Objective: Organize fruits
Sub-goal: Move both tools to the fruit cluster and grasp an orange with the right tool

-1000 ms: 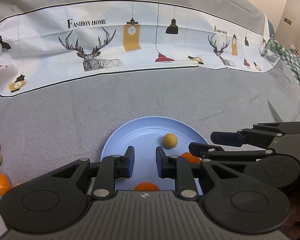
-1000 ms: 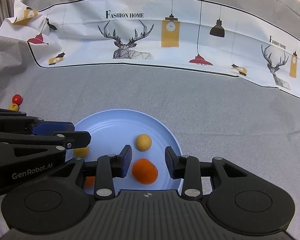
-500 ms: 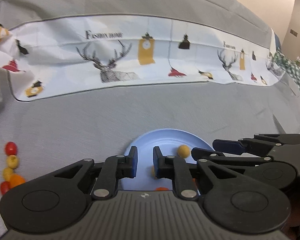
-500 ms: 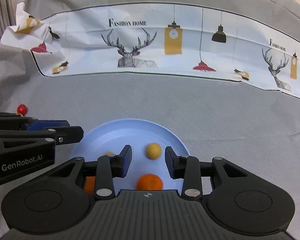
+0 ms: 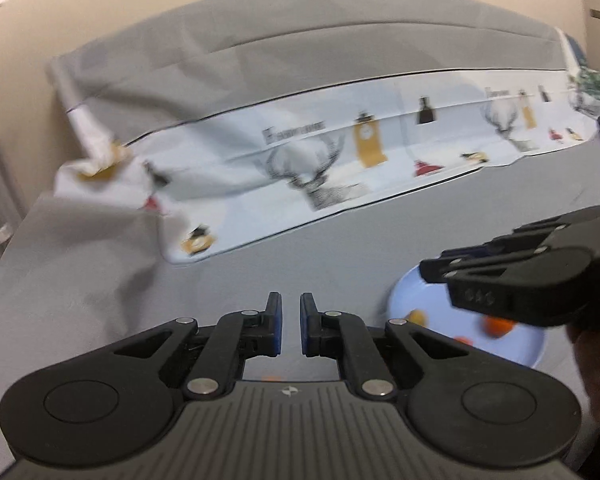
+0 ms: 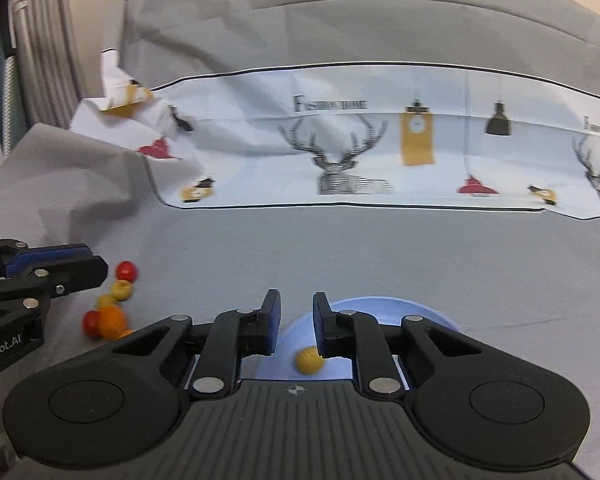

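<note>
Two tools hang above the grey-clothed counter (image 6: 380, 248). The left tool (image 5: 290, 328) is clenched with nothing between its pads. The right tool (image 6: 296, 330) is closing its jaws, also on nothing. A blue plate (image 6: 432, 314) lies beneath the right tool, with a yellow fruit (image 6: 309, 361) on it; the left view shows an orange fruit (image 5: 498, 325) there too. Off the plate, to its left, a small cluster of fruits (image 6: 110, 304), red, yellow and orange, sits on the cloth.
</note>
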The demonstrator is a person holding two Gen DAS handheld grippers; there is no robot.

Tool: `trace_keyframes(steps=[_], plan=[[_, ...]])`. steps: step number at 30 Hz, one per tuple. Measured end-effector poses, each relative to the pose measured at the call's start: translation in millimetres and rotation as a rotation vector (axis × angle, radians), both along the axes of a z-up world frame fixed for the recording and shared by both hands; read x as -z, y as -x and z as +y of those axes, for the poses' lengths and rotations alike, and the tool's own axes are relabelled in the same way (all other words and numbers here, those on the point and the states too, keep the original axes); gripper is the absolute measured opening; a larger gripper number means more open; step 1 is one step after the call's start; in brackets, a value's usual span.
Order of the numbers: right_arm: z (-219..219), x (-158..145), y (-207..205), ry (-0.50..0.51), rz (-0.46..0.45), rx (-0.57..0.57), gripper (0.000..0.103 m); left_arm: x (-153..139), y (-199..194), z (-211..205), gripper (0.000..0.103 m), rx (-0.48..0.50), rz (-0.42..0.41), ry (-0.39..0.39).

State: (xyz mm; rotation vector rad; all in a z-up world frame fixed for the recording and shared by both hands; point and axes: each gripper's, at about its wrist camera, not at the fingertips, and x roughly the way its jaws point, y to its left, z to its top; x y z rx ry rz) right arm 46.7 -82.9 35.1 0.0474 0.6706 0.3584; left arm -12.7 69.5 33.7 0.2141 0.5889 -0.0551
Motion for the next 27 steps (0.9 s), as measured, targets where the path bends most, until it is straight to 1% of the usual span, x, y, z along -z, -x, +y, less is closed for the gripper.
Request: trace_keyframes(steps=[1, 4, 8, 11, 13, 16, 18, 20, 23, 24, 27], plan=[[5.6, 1.4, 0.6, 0.0, 0.008, -0.009, 0.018, 3.8, -2.8, 5.2, 0.01, -0.018, 0.028, 0.014], [23.8, 6.7, 3.3, 0.0, 0.027, -0.04, 0.019, 9.4, -14.4, 22.3, 0.01, -0.07, 0.067, 0.07], [49.8, 11.4, 8.1, 0.003, 0.03, -0.093, 0.019, 15.1, -27.7, 47.8, 0.01, -0.142, 0.13, 0.174], [66.6, 15.3, 8.8, -0.002, 0.035, -0.13, 0.019, 15.0, -30.0, 67.5, 0.01, -0.202, 0.14, 0.242], [77.2, 18.3, 7.9, -0.004, 0.043, -0.151, 0.02, 14.2, -31.0, 82.0, 0.01, -0.261, 0.14, 0.288], [89.8, 22.3, 5.5, -0.005, 0.048, -0.171, 0.029, 14.3, -31.6, 103.2, 0.01, -0.342, 0.144, 0.353], [97.2, 25.5, 4.5, -0.002, 0.047, -0.188, 0.045, 15.1, -31.5, 115.4, 0.01, -0.389, 0.147, 0.386], [105.3, 30.4, 2.9, 0.004, 0.06, -0.217, 0.052, 17.3, -32.3, 126.4, 0.01, -0.431, 0.158, 0.413], [121.1, 38.0, 0.8, 0.037, 0.065, -0.265, 0.056, 21.3, -35.0, 136.5, 0.01, -0.454, 0.185, 0.458], [126.1, 40.6, -1.2, 0.055, 0.061, -0.275, 0.058, 21.8, -34.9, 137.2, 0.01, -0.453, 0.188, 0.461], [138.8, 50.8, -8.8, 0.085, 0.078, -0.299, 0.059, 24.6, -37.6, 134.4, 0.01, -0.434, 0.203, 0.453]])
